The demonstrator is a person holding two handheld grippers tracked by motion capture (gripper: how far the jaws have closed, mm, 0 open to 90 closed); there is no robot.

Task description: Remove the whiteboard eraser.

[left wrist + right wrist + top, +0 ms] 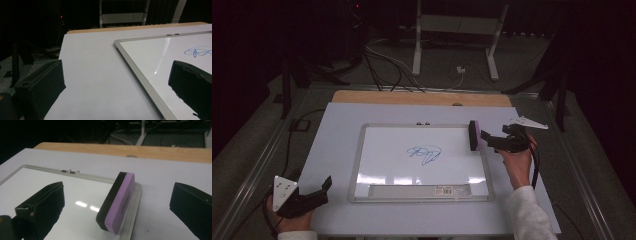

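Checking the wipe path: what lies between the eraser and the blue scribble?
Bare whiteboard, seen in the high view: nothing sits between the eraser at the right frame and the scribble.

Your table (332, 150) has a pale grey-white top w/ a wood strip (422, 98) showing along the far edge. Lying flat on it, roughly centre, is a metal-framed whiteboard (377, 165), blue scribble (425, 154) mid-board. A purple-and-black eraser (473, 135) stands on edge at the board's far right corner, partly over the frame.
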